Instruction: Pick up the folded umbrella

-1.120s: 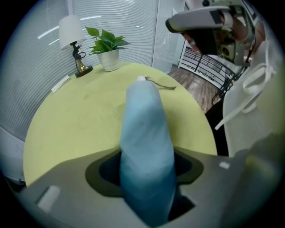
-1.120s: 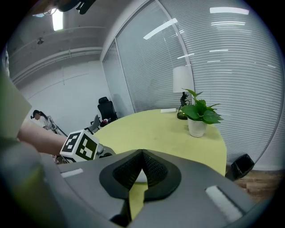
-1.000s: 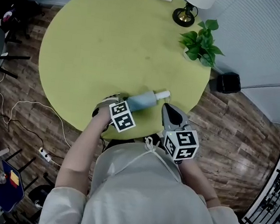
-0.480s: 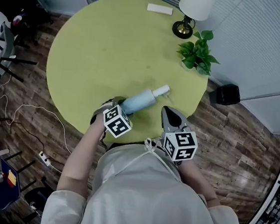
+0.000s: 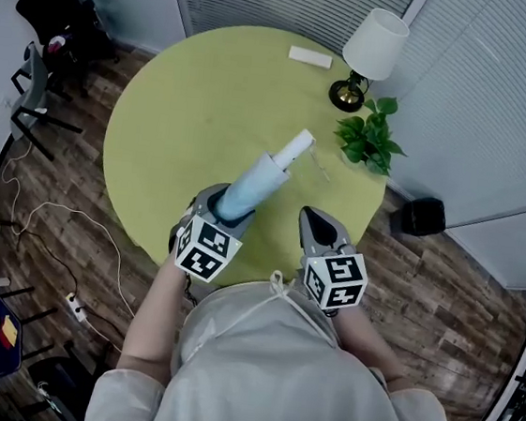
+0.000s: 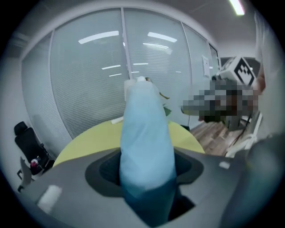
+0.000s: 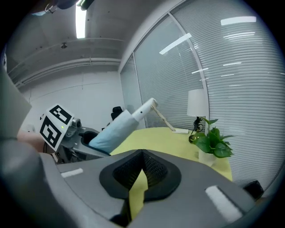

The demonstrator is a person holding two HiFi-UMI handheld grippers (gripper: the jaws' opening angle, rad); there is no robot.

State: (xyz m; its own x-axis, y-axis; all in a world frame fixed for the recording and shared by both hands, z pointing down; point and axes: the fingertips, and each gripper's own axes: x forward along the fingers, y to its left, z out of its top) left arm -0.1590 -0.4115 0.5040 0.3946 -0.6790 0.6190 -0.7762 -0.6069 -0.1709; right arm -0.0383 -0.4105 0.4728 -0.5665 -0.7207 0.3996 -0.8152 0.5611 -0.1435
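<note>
The left gripper's (image 6: 146, 178) jaws stood fairly wide but clamped on the lower end of the pale blue umbrella (image 6: 144, 129), the fabric bulging between the pads. The rest of the umbrella slanted up and away over the desk (image 5: 180, 110), clear of the top, with its white end (image 5: 296, 147) farthest from the person. The grip sat at one extreme of a long, soft-sleeved load, so the likeliest trouble was the umbrella pivoting or sliding out of the pads, since cloth gives under pressure and the free length levers against the hold. A thin strap (image 7: 162, 118) trailed from the white end and could, on a careless swing, catch on something. The right gripper (image 7: 140, 178) hung just beside it over the desk's near edge, its jaws all but closed on nothing, only a sliver of yellow desk showing between the pads; it gave no support. Farther out, a lamp (image 5: 371, 52) and a plant (image 5: 365, 141) stood at the far right rim, well apart from the umbrella but within reach of a wide sweep.
</note>
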